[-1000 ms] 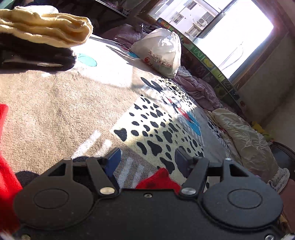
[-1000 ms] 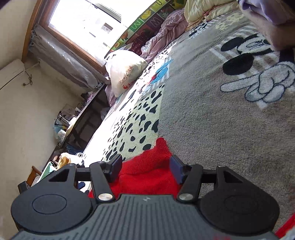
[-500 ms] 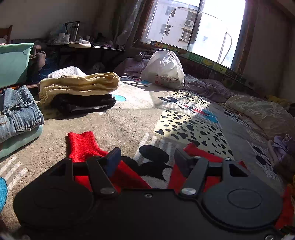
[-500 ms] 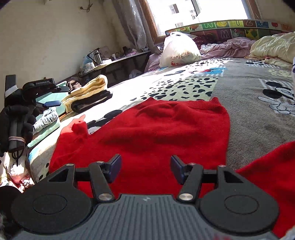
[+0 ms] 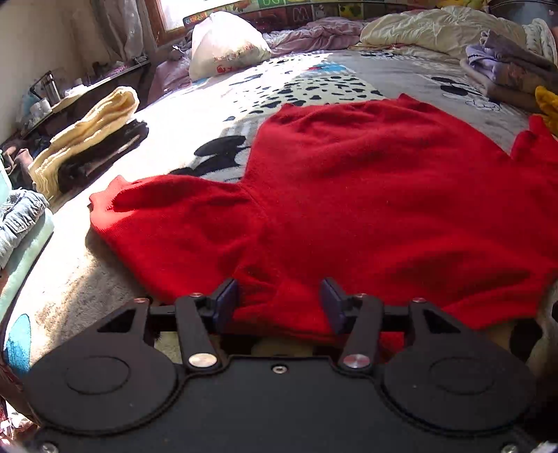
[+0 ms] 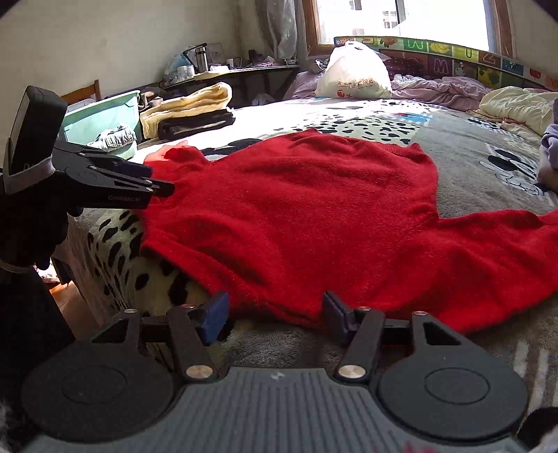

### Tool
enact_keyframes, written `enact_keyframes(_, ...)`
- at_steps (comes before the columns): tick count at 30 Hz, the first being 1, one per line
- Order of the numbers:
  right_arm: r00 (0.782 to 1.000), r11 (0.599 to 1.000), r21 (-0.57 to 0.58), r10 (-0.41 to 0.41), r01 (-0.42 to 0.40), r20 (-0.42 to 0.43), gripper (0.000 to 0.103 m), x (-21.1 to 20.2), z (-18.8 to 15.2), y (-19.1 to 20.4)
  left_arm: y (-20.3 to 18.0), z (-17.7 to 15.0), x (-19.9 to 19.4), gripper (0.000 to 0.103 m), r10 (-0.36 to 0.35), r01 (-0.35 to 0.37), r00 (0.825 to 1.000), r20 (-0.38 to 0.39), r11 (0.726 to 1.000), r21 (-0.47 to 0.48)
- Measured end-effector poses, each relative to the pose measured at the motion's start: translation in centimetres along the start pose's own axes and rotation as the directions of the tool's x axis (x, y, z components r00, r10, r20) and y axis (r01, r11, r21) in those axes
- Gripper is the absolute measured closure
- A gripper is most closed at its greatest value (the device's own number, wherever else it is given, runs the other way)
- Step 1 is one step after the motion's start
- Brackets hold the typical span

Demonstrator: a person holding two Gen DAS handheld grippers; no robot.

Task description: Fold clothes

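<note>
A red sweater lies spread flat on the patterned blanket, one sleeve pointing left. My left gripper sits low at the sweater's near edge. Its jaws are closing around a bunched fold of red knit, and a wide gap still shows between the pads. From the right wrist, the sweater fills the middle, and my right gripper stands open with the near hem just ahead of its fingertips. The left gripper, held by a black-gloved hand, reaches the sweater's left side.
A folded yellow towel on dark clothes sits at the left, with jeans on a green bin beside it. A white plastic bag, a cream quilt and purple clothes lie further back. The bed edge drops off at the left.
Both views have rolled level and swung onto the sweater, which now fills them. The left gripper came down to the sweater's near edge and its jaws narrowed around a fold.
</note>
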State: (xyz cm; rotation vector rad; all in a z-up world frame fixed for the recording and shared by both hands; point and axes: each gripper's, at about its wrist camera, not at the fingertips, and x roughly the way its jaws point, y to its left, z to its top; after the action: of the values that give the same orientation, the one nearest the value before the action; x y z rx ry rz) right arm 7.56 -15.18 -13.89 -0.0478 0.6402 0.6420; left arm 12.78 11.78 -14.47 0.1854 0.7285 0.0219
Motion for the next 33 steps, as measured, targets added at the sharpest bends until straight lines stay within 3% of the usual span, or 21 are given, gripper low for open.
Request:
enact_keyframes(1,1.0,1.0,0.015,-0.005,0.004,0.005,0.044,-0.4,-0.3,-0.1,0.8,0.3,-0.4,0.05,-0.009,0.009,1.0,0.015,0.999,-0.046)
enact_keyframes(3,1.0,0.999,0.047,-0.012,0.011,0.018,0.044,-1.2,-0.7,-0.4,2.6,0.9,-1.2,0.068,-0.02,0.028,0.998,0.055,0.989,-0.145)
enact_keyframes(4,0.999,0.998,0.065,-0.017,0.015,0.029,0.044,-1.5,-0.9,-0.7,4.1,1.3,-1.9,0.067,-0.018,0.043,0.994,0.108,0.972,-0.231)
enact_keyframes(5,0.999,0.996,0.091,-0.023,0.019,0.041,0.044,-1.8,-1.0,-1.1,6.1,1.5,-2.0,0.067,-0.051,0.096,0.989,0.141,0.936,-0.339)
enact_keyframes(7,0.997,0.986,0.164,-0.029,0.018,0.067,0.044,-2.5,-1.1,-2.3,10.3,1.7,-0.7,0.068,-0.159,0.233,0.971,0.179,0.798,-0.556)
enact_keyframes(9,0.994,0.97,0.243,-0.027,0.001,0.104,0.044,-3.2,-1.0,-3.6,14.4,1.7,1.6,0.065,-0.246,0.356,0.934,0.258,0.597,-0.719)
enact_keyframes(11,0.988,0.96,0.279,-0.017,-0.027,0.154,0.044,-3.7,-1.3,-4.7,16.5,2.2,3.8,0.061,-0.288,0.389,0.918,0.274,0.509,-0.768)
enact_keyframes(13,0.983,0.952,0.305,-0.017,-0.039,0.181,0.043,-3.5,-2.2,-5.6,17.7,3.4,5.9,0.058,-0.299,0.395,0.914,0.276,0.49,-0.777)
enact_keyframes(15,0.985,0.939,0.343,-0.025,-0.036,0.171,0.043,-2.7,-2.4,-6.2,18.6,4.2,8.2,0.051,-0.329,0.414,0.901,0.284,0.446,-0.794)
enact_keyframes(16,0.983,0.937,0.347,-0.021,-0.045,0.185,0.042,-2.6,-2.2,-6.3,19.1,4.3,9.1,0.051,-0.325,0.405,0.903,0.281,0.427,-0.808)
enact_keyframes(19,0.981,0.935,0.352,-0.022,-0.049,0.194,0.041,-2.0,-2.0,-6.6,21.8,3.9,11.3,0.053,-0.249,0.346,0.931,0.266,0.377,-0.859)
enact_keyframes(22,0.984,0.92,0.39,-0.027,-0.044,0.175,0.041,-1.1,-2.4,-7.4,24.2,3.9,11.2,0.05,-0.186,0.366,0.929,0.321,0.324,-0.872)
enact_keyframes(23,0.984,0.918,0.394,-0.028,-0.044,0.177,0.041,-1.0,-2.4,-7.5,24.7,3.6,10.9,0.048,-0.16,0.38,0.924,0.347,0.296,-0.876)
enact_keyframes(25,0.984,0.917,0.395,-0.03,-0.044,0.178,0.041,-0.7,-2.3,-7.6,25.5,3.0,10.7,0.044,-0.156,0.436,0.899,0.409,0.225,-0.871)
enact_keyframes(26,0.983,0.918,0.394,-0.03,-0.044,0.179,0.04,-0.6,-2.3,-7.6,25.6,2.8,10.6,0.042,-0.163,0.456,0.888,0.429,0.21,-0.865)
enact_keyframes(27,0.983,0.918,0.394,-0.03,-0.045,0.181,0.04,-0.5,-2.4,-7.6,25.5,2.9,10.8,0.04,-0.17,0.441,0.896,0.411,0.229,-0.868)
enact_keyframes(28,0.982,0.918,0.395,-0.031,-0.045,0.184,0.04,-0.4,-2.5,-7.6,25.2,2.9,11.0,0.039,-0.165,0.396,0.917,0.363,0.264,-0.879)
enact_keyframes(29,0.982,0.918,0.395,-0.032,-0.045,0.186,0.039,-0.4,-2.5,-7.6,25.0,2.8,11.2,0.047,-0.141,0.35,0.936,0.322,0.292,-0.89)
enact_keyframes(30,0.982,0.917,0.395,-0.032,-0.045,0.187,0.039,-0.3,-2.5,-7.5,24.9,2.5,11.1,0.051,-0.126,0.354,0.935,0.331,0.284,-0.891)
enact_keyframes(32,0.981,0.918,0.394,-0.034,-0.045,0.191,0.039,-0.5,-2.5,-7.5,24.9,2.4,10.1,0.046,-0.146,0.446,0.895,0.422,0.233,-0.864)
enact_keyframes(33,0.98,0.918,0.394,-0.036,-0.044,0.194,0.039,-0.6,-2.5,-7.5,24.6,2.7,9.7,0.043,-0.17,0.497,0.867,0.469,0.226,-0.837)
